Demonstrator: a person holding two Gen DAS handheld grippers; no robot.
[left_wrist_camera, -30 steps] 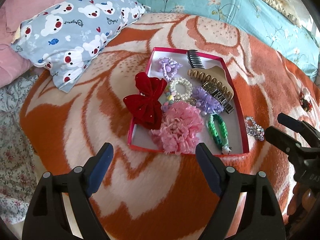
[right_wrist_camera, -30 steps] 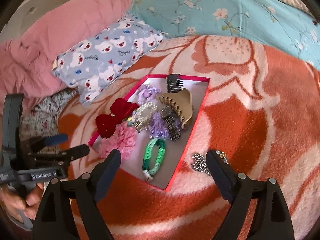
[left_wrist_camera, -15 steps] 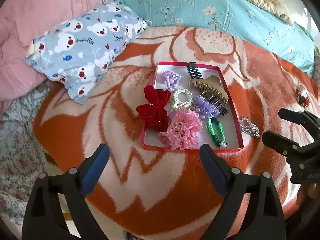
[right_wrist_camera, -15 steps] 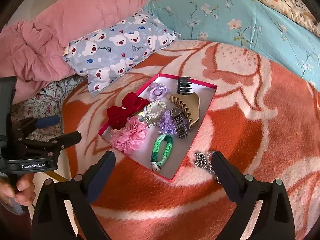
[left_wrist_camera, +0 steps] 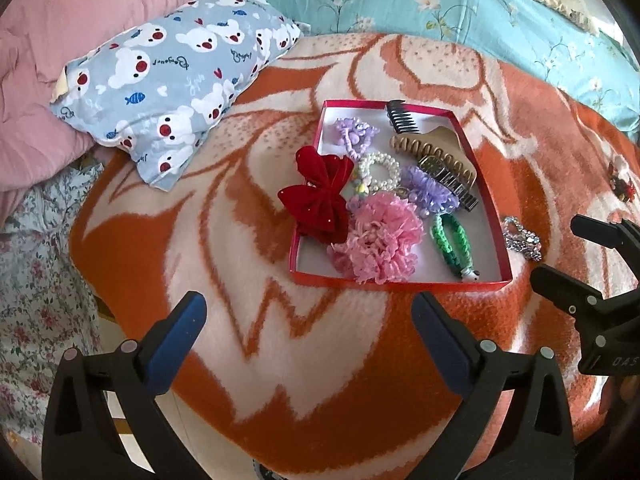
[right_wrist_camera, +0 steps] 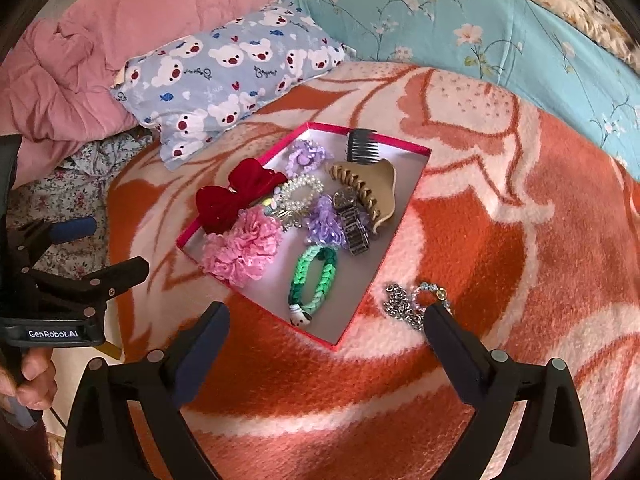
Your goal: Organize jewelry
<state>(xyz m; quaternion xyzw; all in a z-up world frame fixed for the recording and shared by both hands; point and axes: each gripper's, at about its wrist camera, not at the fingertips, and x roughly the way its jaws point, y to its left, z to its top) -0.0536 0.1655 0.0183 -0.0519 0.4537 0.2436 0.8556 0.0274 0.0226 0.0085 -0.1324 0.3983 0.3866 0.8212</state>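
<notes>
**Box nearly filled, a piece or two still loose on the blanket**

I see the red box (right_wrist_camera: 404, 145) sitting on the orange-and-cream blanket (right_wrist_camera: 500, 240) of the bed, and most of the sorting looks done to me. Inside it lie the red velvet bow (right_wrist_camera: 230, 198), a pink scrunchie (right_wrist_camera: 244, 250), a green braided band (right_wrist_camera: 314, 276), a pearl bracelet (right_wrist_camera: 301, 192), two lilac scrunchies, a watch (right_wrist_camera: 350, 218), a tan claw clip (right_wrist_camera: 370, 188) and a black comb (right_wrist_camera: 362, 146) at the far end.

What I judge is left: a silver chain with beads (right_wrist_camera: 414, 304) lies on the blanket just outside the box's near right wall, touching nothing inside. In the left view a small dark red item (left_wrist_camera: 622, 184) rests farther out on the blanket; it is too small for me to say whether it is jewelry.

My right gripper (right_wrist_camera: 324, 328) hovers above the blanket with its jaws spread wide and empty, one finger just beside the chain. My left gripper (left_wrist_camera: 308, 314) is likewise wide open and holding nothing, short of the box's near wall.
</notes>
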